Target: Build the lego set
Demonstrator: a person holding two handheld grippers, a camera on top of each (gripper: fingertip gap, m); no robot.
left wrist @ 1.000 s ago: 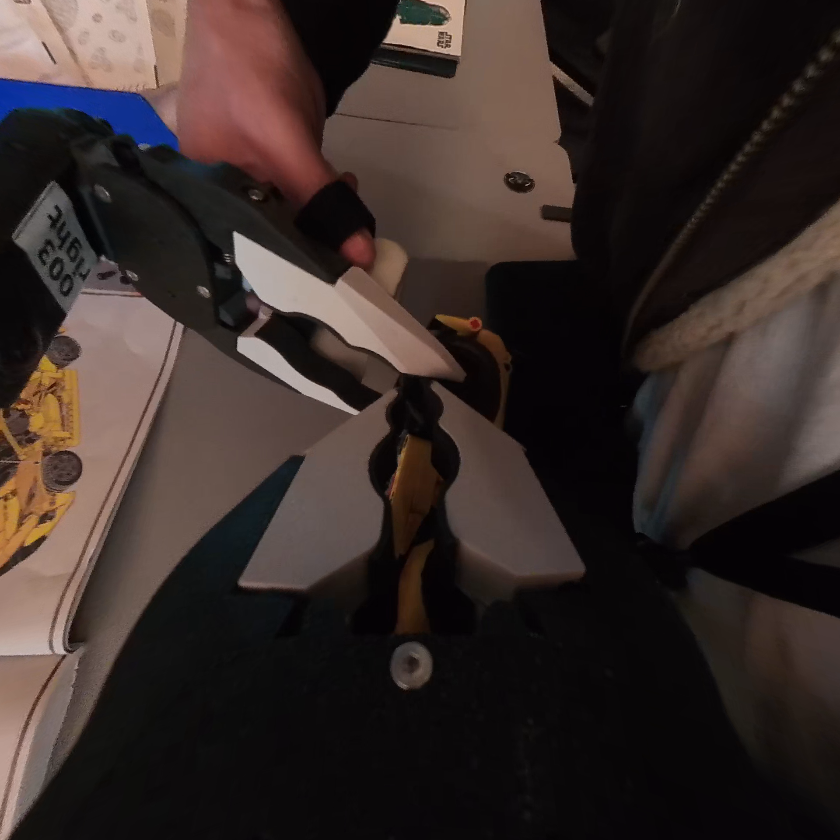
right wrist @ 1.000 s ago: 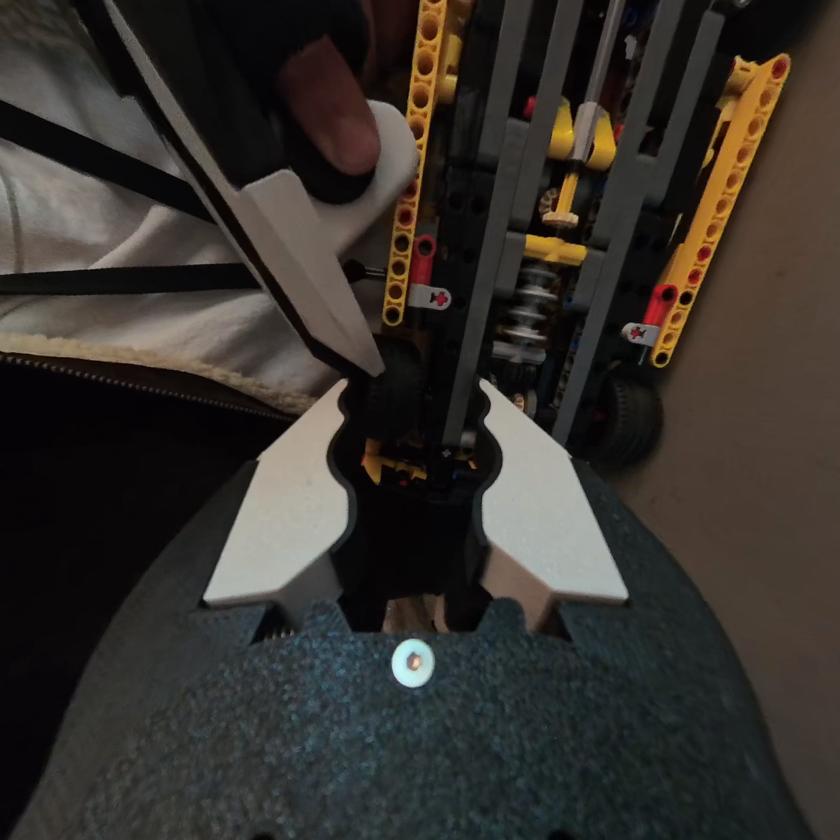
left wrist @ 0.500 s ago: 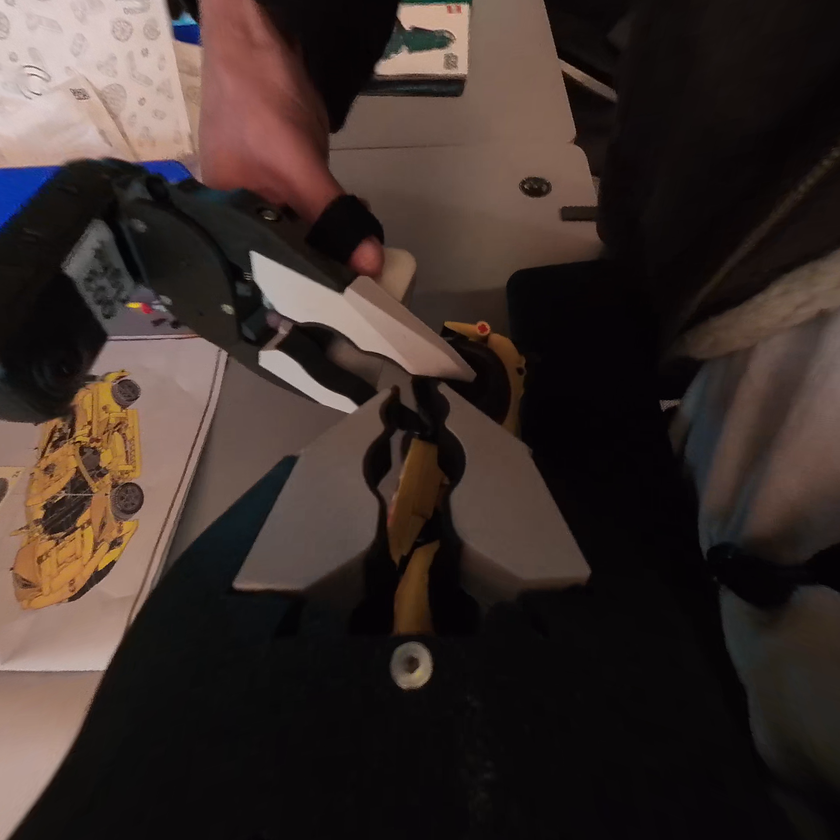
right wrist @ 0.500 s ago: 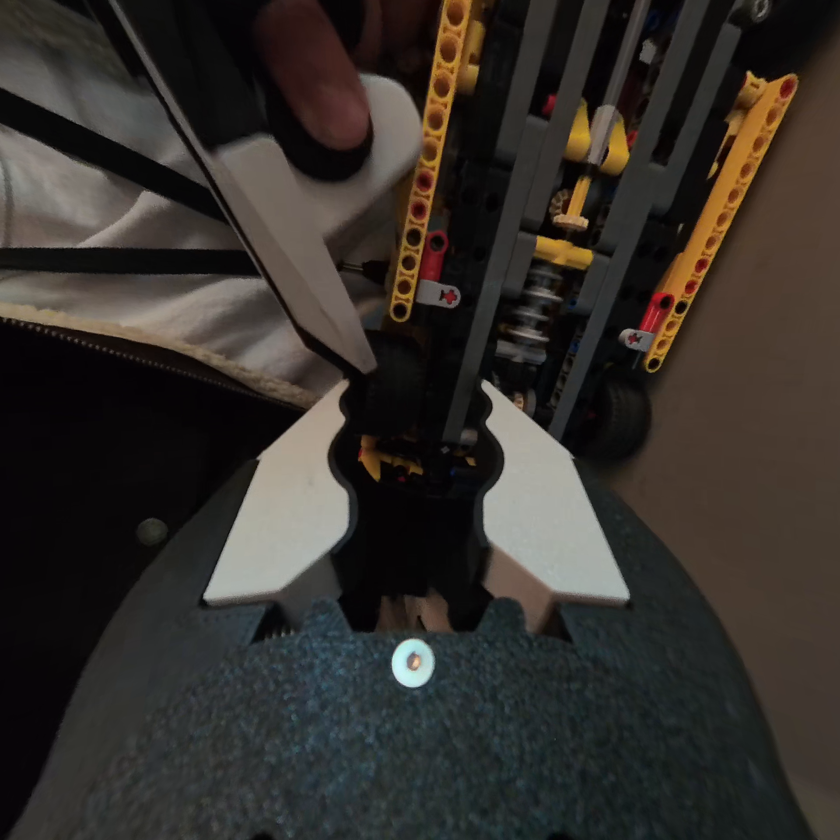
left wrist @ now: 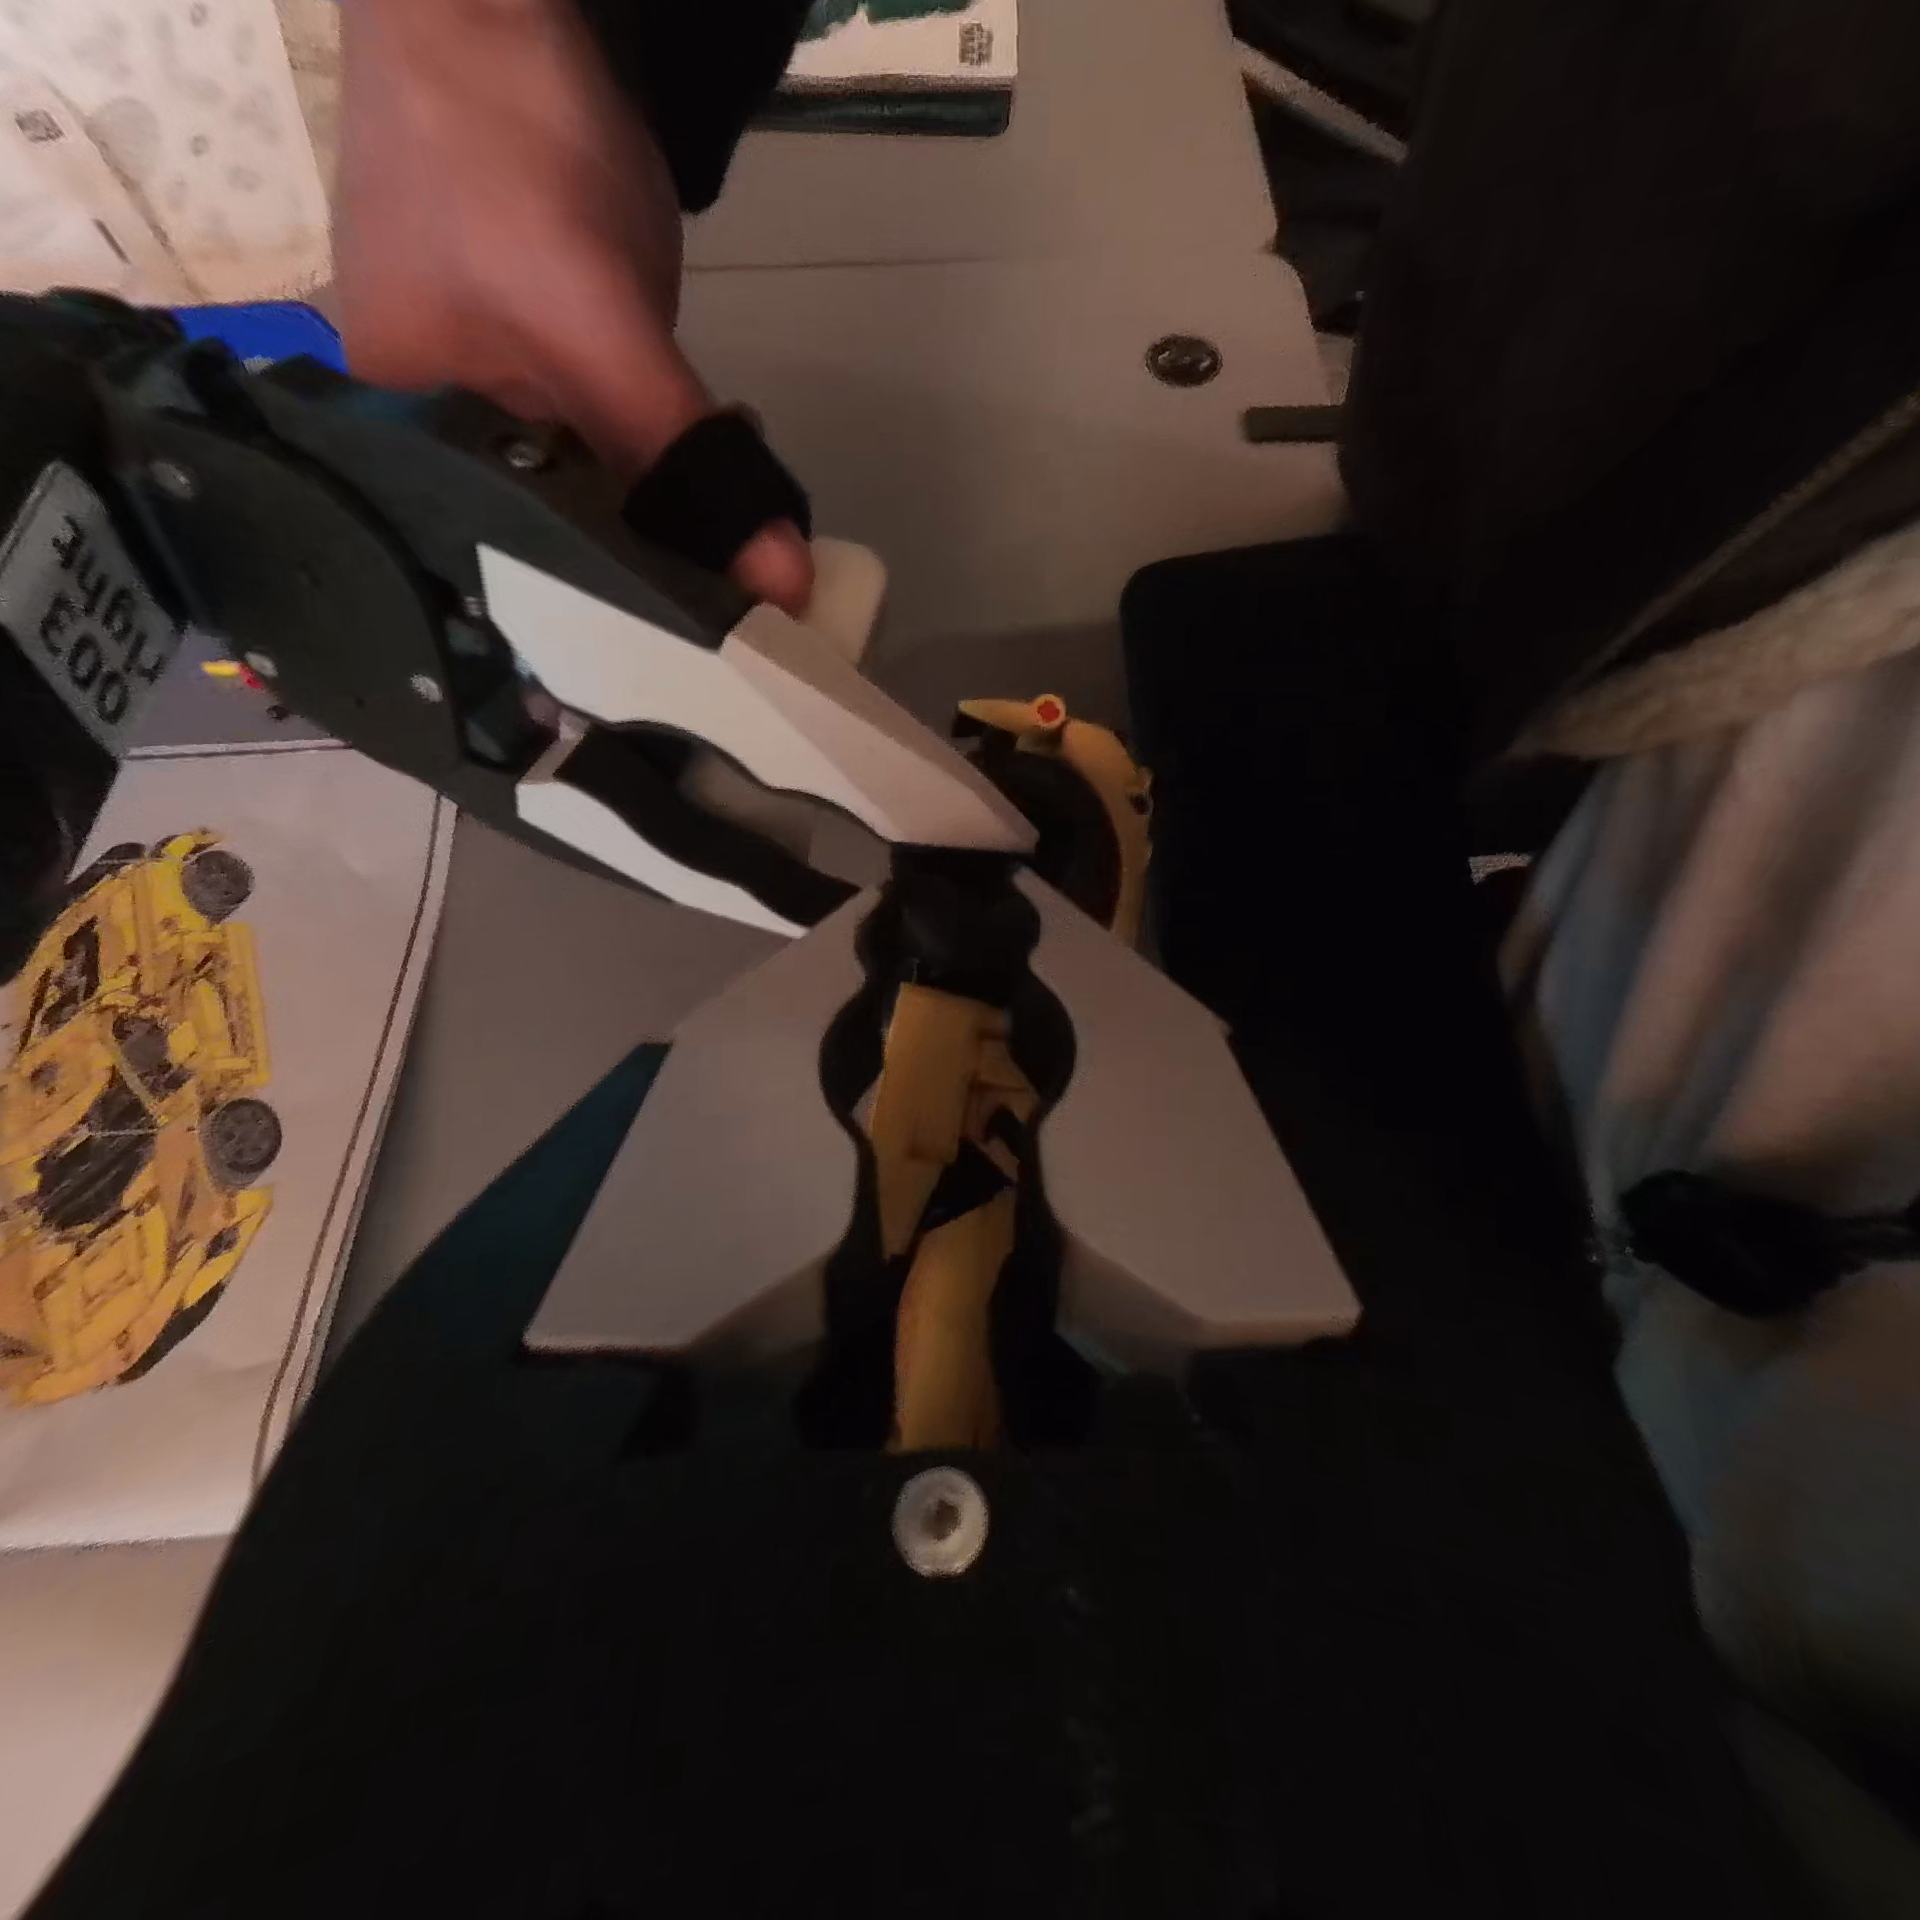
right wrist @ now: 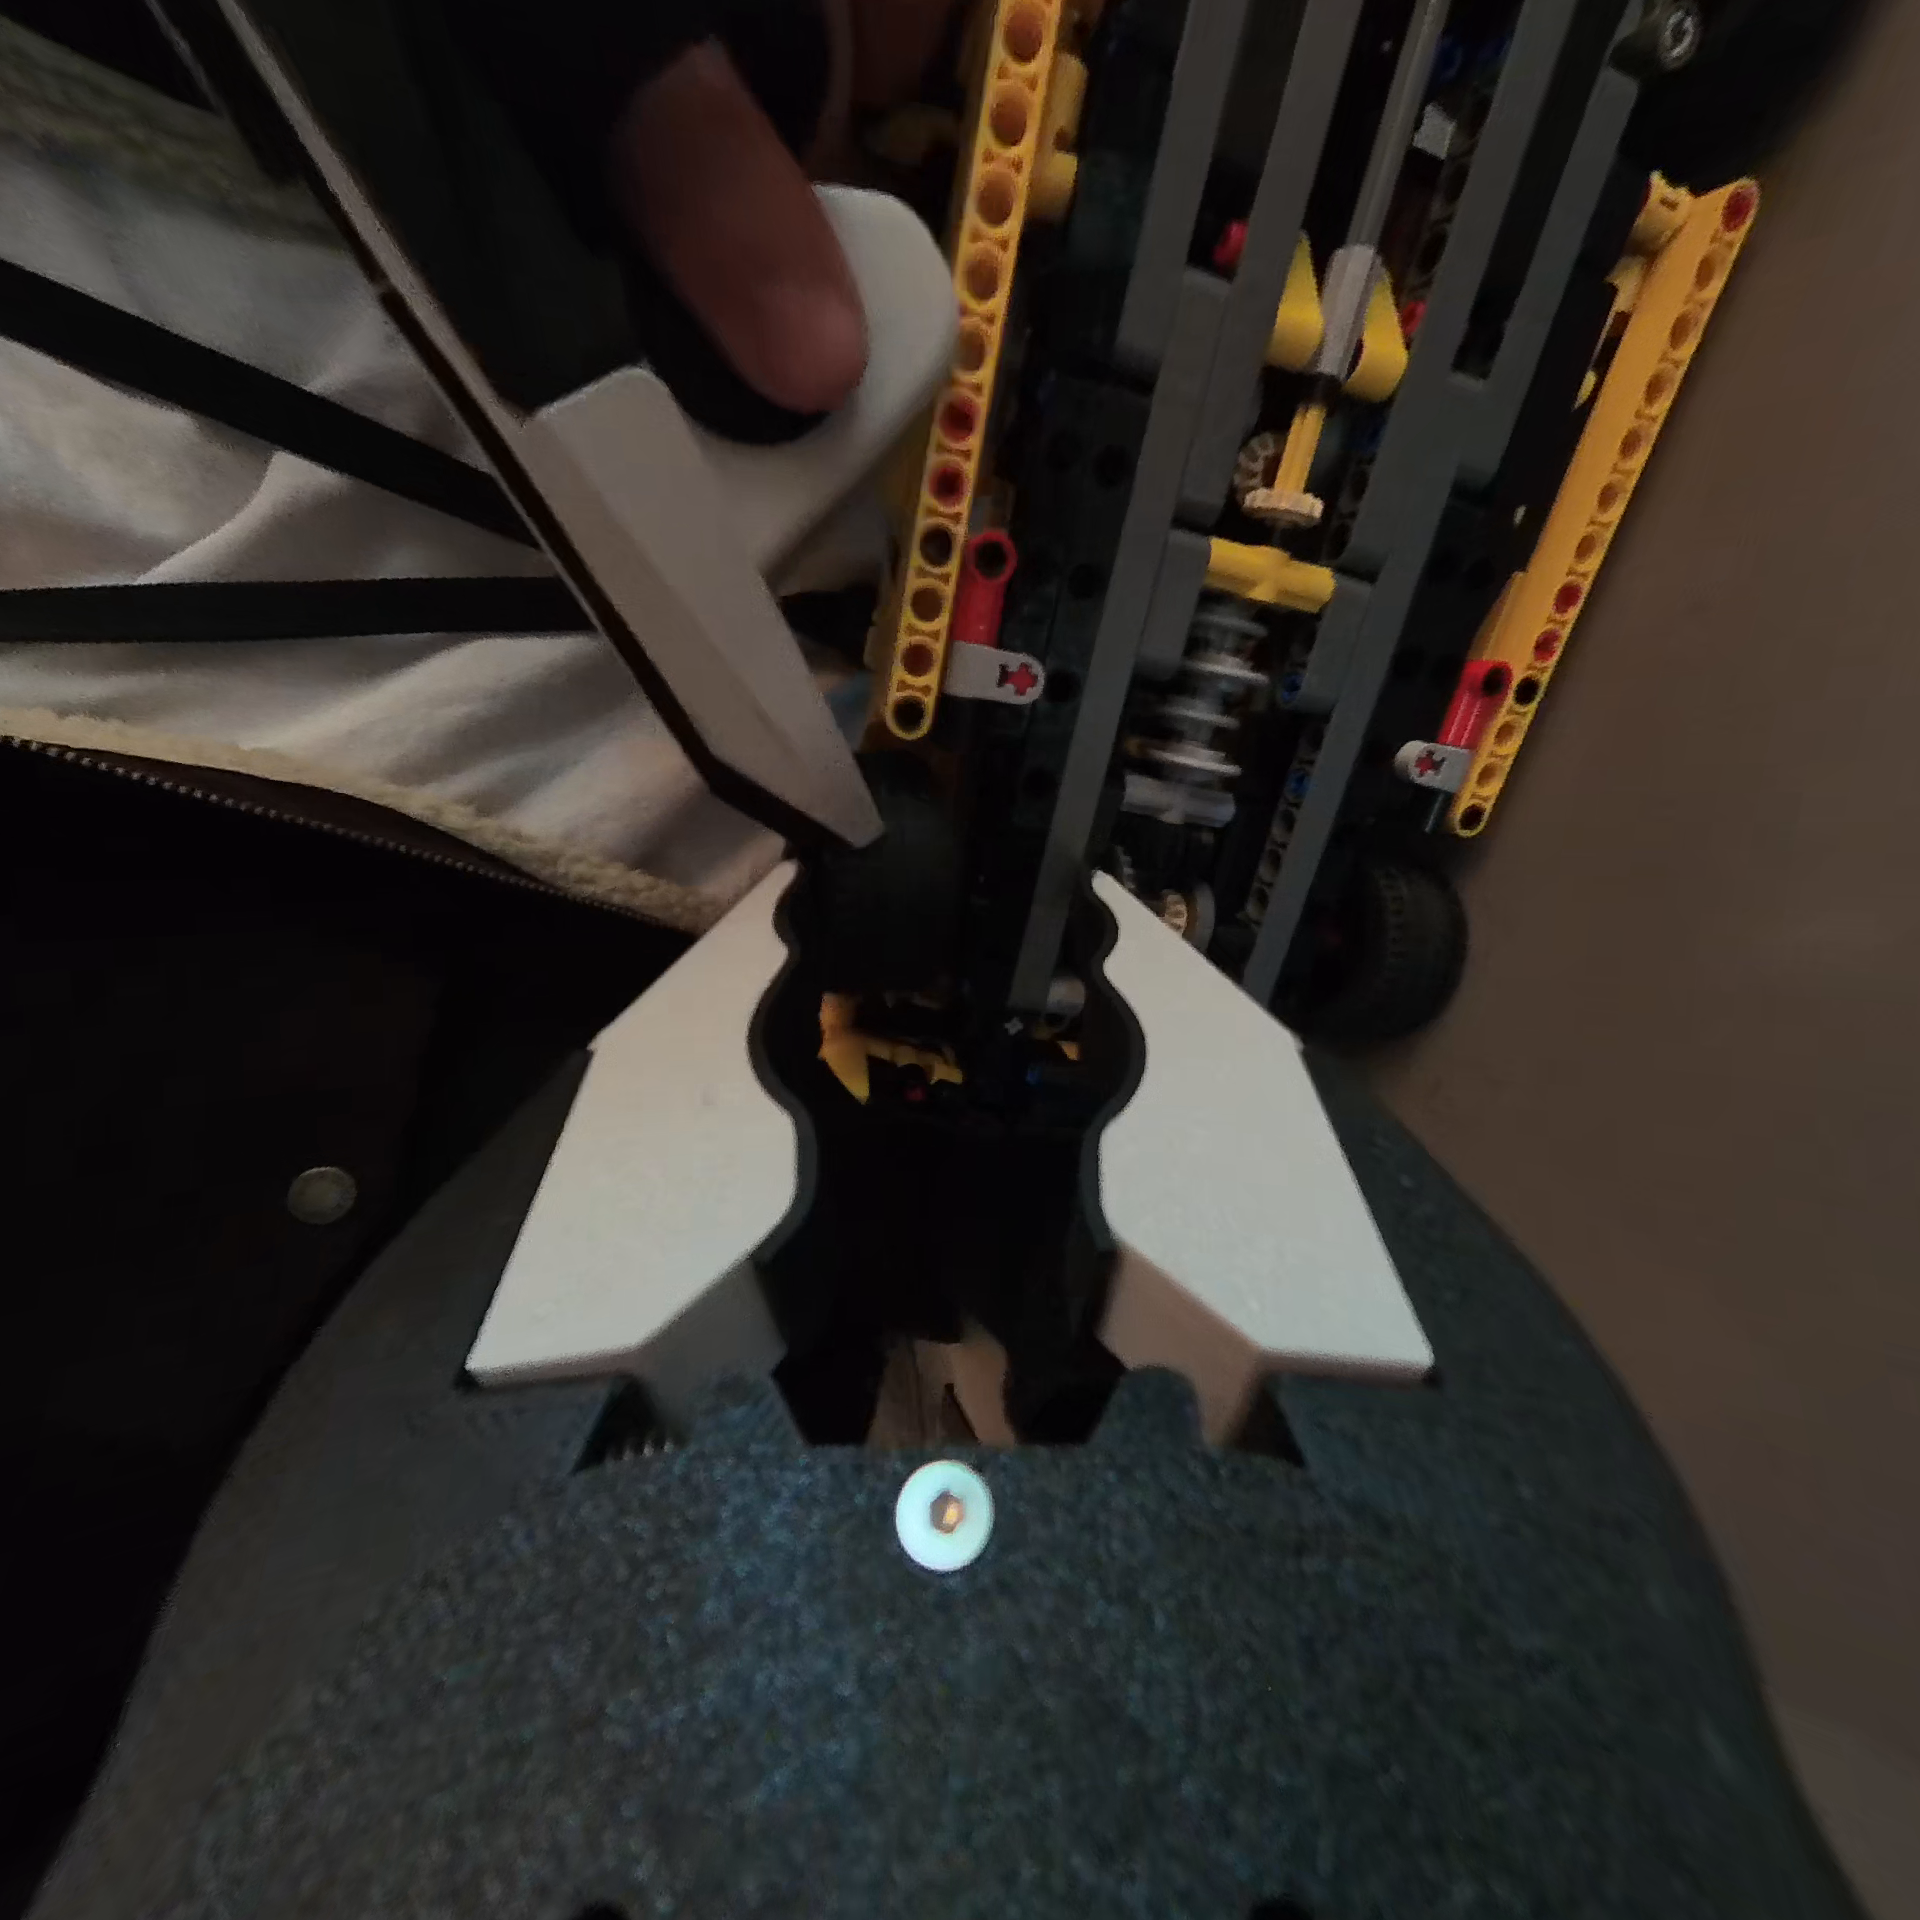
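A grey table (left wrist: 935,343) carried a round metal fastener (left wrist: 1182,360) set into its surface. At its far edge lay a booklet (left wrist: 904,52) with a dark green border. A blue item (left wrist: 265,324) showed at the left, with pale patterned paper (left wrist: 135,145) behind it. On the right, a person's dark zipped jacket (left wrist: 1621,343) hung open over a white garment (left wrist: 1725,997), with a woolly cream edge (right wrist: 582,862) along the jacket lining.
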